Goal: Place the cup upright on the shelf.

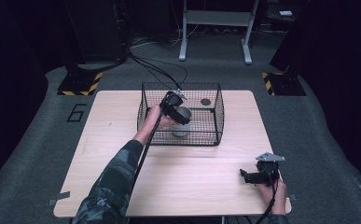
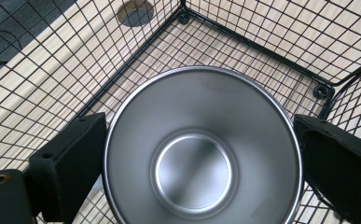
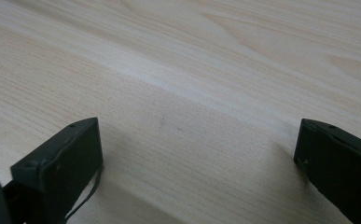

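A black wire basket [image 1: 218,114] stands at the back middle of the wooden table [image 1: 122,163]. Inside it, my left gripper [image 1: 180,114] is shut on a steel cup [image 1: 184,115], which hangs a little above the basket floor. In the left gripper view the cup [image 2: 192,172] opens toward the camera, with the left gripper [image 2: 201,140] jaws pressed on its rim at either side and basket mesh [image 2: 262,42] behind. My right gripper [image 1: 246,176] rests low at the table's front right. Its jaws are open in the right gripper view [image 3: 197,140], with bare wood [image 3: 192,56] between them.
A dark round hole [image 1: 205,101] in the tabletop lies past the cup at the basket's back right, seen through the mesh [image 2: 135,13]. Cables [image 1: 155,70] trail over the back edge. Hazard-taped bases [image 1: 81,83] and a metal frame [image 1: 215,28] stand on the floor behind.
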Motion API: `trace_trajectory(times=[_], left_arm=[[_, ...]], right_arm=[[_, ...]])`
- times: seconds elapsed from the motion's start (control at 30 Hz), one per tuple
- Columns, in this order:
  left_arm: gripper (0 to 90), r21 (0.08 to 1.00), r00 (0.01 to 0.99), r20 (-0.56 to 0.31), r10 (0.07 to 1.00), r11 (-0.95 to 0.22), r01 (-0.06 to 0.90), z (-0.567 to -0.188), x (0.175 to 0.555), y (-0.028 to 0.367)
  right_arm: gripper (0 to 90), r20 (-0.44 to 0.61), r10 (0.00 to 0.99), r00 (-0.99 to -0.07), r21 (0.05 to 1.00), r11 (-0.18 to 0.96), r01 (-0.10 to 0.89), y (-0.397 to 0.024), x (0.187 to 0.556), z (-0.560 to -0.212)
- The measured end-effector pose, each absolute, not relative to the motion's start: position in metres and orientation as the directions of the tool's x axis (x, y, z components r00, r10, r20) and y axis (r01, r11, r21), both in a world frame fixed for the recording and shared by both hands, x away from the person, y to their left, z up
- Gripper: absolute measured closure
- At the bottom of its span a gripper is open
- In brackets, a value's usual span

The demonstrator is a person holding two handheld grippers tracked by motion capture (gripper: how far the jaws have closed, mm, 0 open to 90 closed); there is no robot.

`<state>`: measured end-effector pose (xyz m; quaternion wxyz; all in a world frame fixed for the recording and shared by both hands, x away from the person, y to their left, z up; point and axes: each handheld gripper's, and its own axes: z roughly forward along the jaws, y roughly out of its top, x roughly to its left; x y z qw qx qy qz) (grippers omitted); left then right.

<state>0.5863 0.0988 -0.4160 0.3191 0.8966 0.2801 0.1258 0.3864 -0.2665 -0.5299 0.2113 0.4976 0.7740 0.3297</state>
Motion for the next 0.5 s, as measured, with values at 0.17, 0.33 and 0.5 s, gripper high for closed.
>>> trace_trajectory(times=[0.17, 0.33, 0.5], left_arm=[[5.6, 0.645, 0.813, 0.04, 0.581, -0.636, 0.423, -0.416, 0.586, 0.101], [0.5, 0.69, 0.797, 0.02, 0.604, -0.586, 0.426, -0.408, 0.583, 0.104], [0.0, 0.709, 0.804, 0.021, 0.594, -0.576, 0.407, -0.396, 0.577, 0.109]], right_arm=[[0.5, -0.003, 0.905, -0.425, 0.718, 0.298, 0.629, -0.267, 0.386, -0.53], [0.5, -0.002, 0.905, -0.425, 0.717, 0.297, 0.63, -0.267, 0.386, -0.53], [0.5, -0.002, 0.906, -0.424, 0.718, 0.296, 0.63, -0.267, 0.386, -0.53]])
